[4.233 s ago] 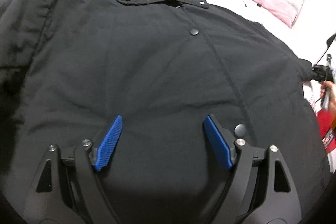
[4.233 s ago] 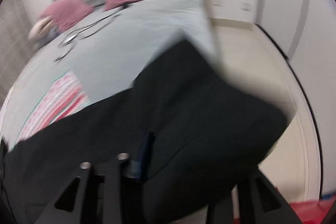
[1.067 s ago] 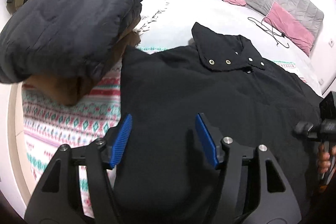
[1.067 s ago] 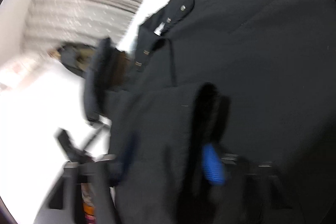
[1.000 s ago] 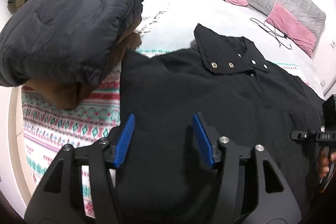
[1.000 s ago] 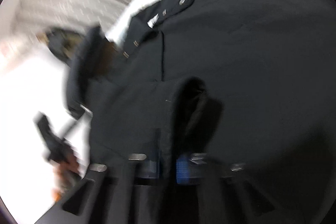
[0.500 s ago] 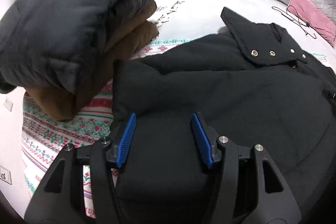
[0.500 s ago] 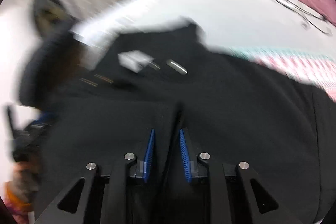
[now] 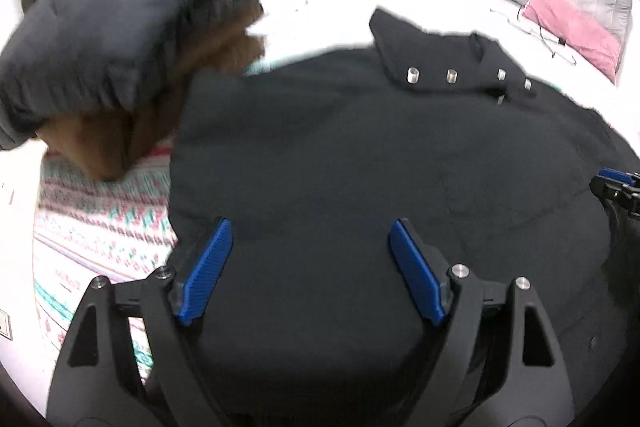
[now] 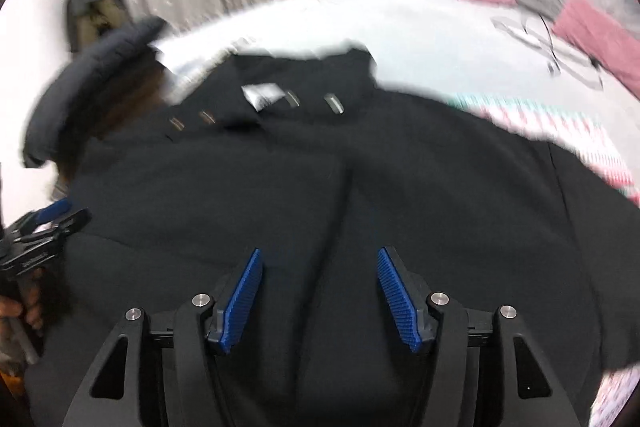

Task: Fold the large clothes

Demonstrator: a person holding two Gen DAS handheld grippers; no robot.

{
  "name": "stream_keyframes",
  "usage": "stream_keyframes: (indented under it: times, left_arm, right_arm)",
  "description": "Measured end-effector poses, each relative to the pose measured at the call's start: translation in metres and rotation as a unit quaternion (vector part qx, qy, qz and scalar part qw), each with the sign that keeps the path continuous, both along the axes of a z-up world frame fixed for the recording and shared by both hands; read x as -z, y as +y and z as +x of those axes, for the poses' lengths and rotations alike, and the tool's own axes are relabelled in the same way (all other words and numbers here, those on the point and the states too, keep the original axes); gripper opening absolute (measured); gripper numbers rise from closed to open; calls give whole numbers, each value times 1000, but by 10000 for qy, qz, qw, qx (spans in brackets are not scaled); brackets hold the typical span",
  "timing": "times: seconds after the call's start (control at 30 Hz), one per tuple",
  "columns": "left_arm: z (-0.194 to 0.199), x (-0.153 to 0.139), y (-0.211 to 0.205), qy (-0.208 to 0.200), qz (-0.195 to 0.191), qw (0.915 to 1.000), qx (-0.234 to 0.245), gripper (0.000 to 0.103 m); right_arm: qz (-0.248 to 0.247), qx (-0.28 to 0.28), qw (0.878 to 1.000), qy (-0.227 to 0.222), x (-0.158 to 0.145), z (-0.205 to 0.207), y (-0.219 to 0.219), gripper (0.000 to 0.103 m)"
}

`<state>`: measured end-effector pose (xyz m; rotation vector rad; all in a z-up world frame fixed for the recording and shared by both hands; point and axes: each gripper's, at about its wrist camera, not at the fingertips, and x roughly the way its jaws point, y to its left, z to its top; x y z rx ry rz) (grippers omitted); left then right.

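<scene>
One black coat (image 9: 340, 155) lies spread flat on the bed (image 9: 332, 7), its collar at the far end toward the headboard and its body covering most of a patterned blanket (image 9: 100, 227) that peeks out along the coat's left and right edges. Along the collar four metal snaps (image 9: 451, 75) show in a row in the left wrist view; the right wrist view, blurred, also shows four and a white label (image 10: 261, 95) among them. The left claw (image 9: 310, 269) hangs over the near left part of the coat, its two blue pads (image 9: 206, 269) spread wide and opening further, with only flat cloth below them and nothing pinched. The right claw (image 10: 320, 297) hangs over the near middle of the coat, by a lengthwise crease, its jaws also parting, its two blue pads (image 10: 240, 301) clear of the fabric. Each claw appears at the edge of the other's view, the left one with a hand (image 10: 24, 303) on its grip. Left of the coat sits one pile of folded garments (image 9: 120, 39), a dark quilted one on top of a brown one. Beyond the collar, at the head of the bed, lie two pink pillows (image 9: 572, 23) and one black cable (image 9: 536, 31).
</scene>
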<state>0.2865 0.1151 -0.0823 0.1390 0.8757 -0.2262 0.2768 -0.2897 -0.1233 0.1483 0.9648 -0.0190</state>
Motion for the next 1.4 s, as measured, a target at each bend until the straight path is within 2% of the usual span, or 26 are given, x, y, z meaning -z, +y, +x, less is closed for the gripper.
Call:
stream_keyframes:
  times: [0.03, 0.1, 0.17, 0.2, 0.23, 0.3, 0.33, 0.47, 0.53, 0.63, 0.8, 0.87, 0.97, 1.03, 1.07, 1.1, 1.13, 1.2, 1.23, 1.33, 1.4]
  left_arm:
    - [-2, -2, 0, -11, 0, 10000, -7, 82]
    - [-9, -15, -3, -20, 149, 9998, -105, 82]
    - [-19, -27, -4, -46, 99, 9999, -91, 82]
    - [-26, -35, -5, -23, 19, 10000, -95, 83]
    - [-34, -41, -5, 7, -85, 9999, -110, 84]
    - [-50, -51, -5, 180, -409, 9988, -203, 96]
    - [-60, -57, -4, 277, -694, 9969, -229, 98]
    - [-92, -61, -8, 434, -1330, 9901, -75, 101]
    - [-103, -54, -10, 444, -1466, 9882, -52, 101]
    - [-111, -36, -11, 461, -1506, 9875, -111, 101]
    - [-102, -24, -9, 400, -1599, 9861, -225, 101]
    - [-100, -23, -5, 343, -1713, 9843, -243, 101]
    - [-101, -21, 0, 231, -1801, 9831, -243, 101]
    - [-100, -20, 2, 213, -1820, 9828, -219, 101]
    - [-99, -20, 3, 204, -1833, 9826, -226, 101]
    - [-97, -19, 4, 200, -1847, 9823, -239, 101]
    - [-96, -19, 6, 200, -1867, 9819, -251, 101]
    - [-95, -20, 7, 186, -1930, 9807, -243, 101]
    - [-95, -21, 7, 176, -1955, 9803, -233, 101]
    - [-96, -22, 7, 144, -1982, 9798, -206, 101]
    - [-97, -22, 7, 140, -1986, 9798, -186, 101]
  right_arm:
    - [-36, 74, 9999, 88, 7, 1, -4, 63]
    - [84, 139, 9999, -21, 8, -7, -12, 65]
    - [-257, 553, 9981, 121, 0, -20, -26, 65]
    - [-271, 647, 9975, 122, -2, -22, -33, 67]
    - [-262, 843, 9960, 118, -6, -29, -44, 71]
    - [-249, 1306, 9910, 173, -15, -44, -70, 75]
    - [-211, 1505, 9882, 161, -19, -50, -82, 76]
    - [-188, 2338, 9718, 243, -27, -80, -132, 78]
    - [-107, 2704, 9623, 287, -26, -95, -155, 79]
    - [29, 3349, 9413, 412, -17, -124, -200, 79]
    - [461, 4241, 9034, 430, -4, -153, -257, 79]
    - [665, 4504, 8900, 250, -1, -164, -276, 79]
    - [1380, 4706, 8711, -237, 13, -175, -305, 79]
    - [1543, 4810, 8611, -587, 19, -180, -314, 78]
    - [1468, 4844, 8596, -695, 19, -181, -316, 76]
    - [1409, 4872, 8586, -743, 18, -182, -318, 66]
    - [1341, 4921, 8558, -862, 16, -184, -319, 48]
    - [1247, 4956, 8537, -1000, 10, -188, -317, 23]
    - [1118, 4894, 8578, -1105, 2, -188, -314, 17]
    - [594, 4591, 8742, -1465, -29, -171, -288, 12]
    - [187, 4170, 8915, -1761, -57, -161, -261, 12]
